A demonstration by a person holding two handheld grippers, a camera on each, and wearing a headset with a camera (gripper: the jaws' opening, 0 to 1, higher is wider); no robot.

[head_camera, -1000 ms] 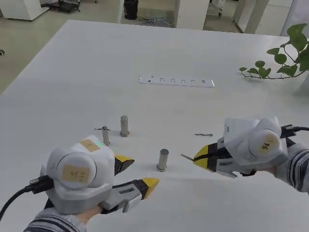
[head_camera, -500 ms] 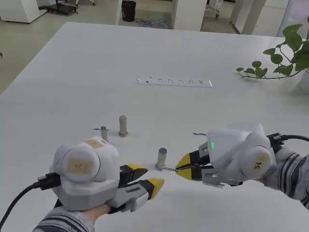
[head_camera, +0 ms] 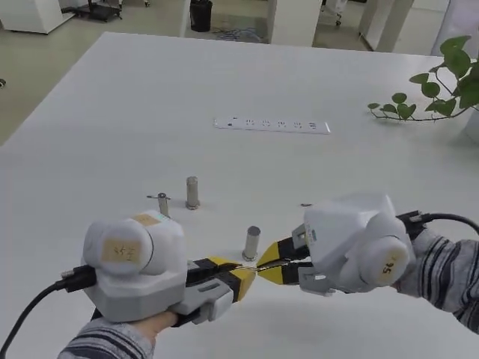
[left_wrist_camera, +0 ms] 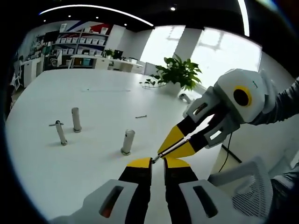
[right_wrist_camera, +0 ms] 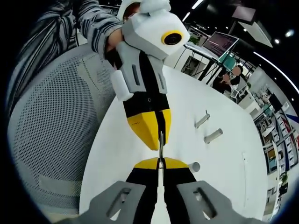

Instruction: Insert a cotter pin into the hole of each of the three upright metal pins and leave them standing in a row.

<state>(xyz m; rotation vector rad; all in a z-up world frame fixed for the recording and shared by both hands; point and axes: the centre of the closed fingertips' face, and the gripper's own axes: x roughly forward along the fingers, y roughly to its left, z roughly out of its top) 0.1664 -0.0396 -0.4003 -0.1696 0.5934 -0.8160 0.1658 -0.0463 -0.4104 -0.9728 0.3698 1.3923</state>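
Three upright metal pins stand on the white table (head_camera: 112,112): a thin one (head_camera: 163,204) with a cotter pin through it, a second (head_camera: 192,192) behind it, and a third (head_camera: 252,243) nearest me. They also appear in the left gripper view as the thin pin (left_wrist_camera: 60,133), the second pin (left_wrist_camera: 75,119) and the nearest pin (left_wrist_camera: 127,142). My right gripper (head_camera: 269,270) is shut on a cotter pin (head_camera: 255,267) held level, just in front of the nearest pin. My left gripper (head_camera: 241,272) meets it tip to tip, shut on the cotter pin's (right_wrist_camera: 161,142) other end.
A loose cotter pin (left_wrist_camera: 140,116) lies on the table to the right of the metal pins. A white power strip (head_camera: 271,126) lies further back, and a potted plant (head_camera: 441,90) stands at the far right. A mesh chair (right_wrist_camera: 51,130) stands by the table edge.
The right gripper carried the cotter pin leftward to a spot in front of the nearest metal pin. The left gripper moved right to meet it and closed from open onto the pin's free end.
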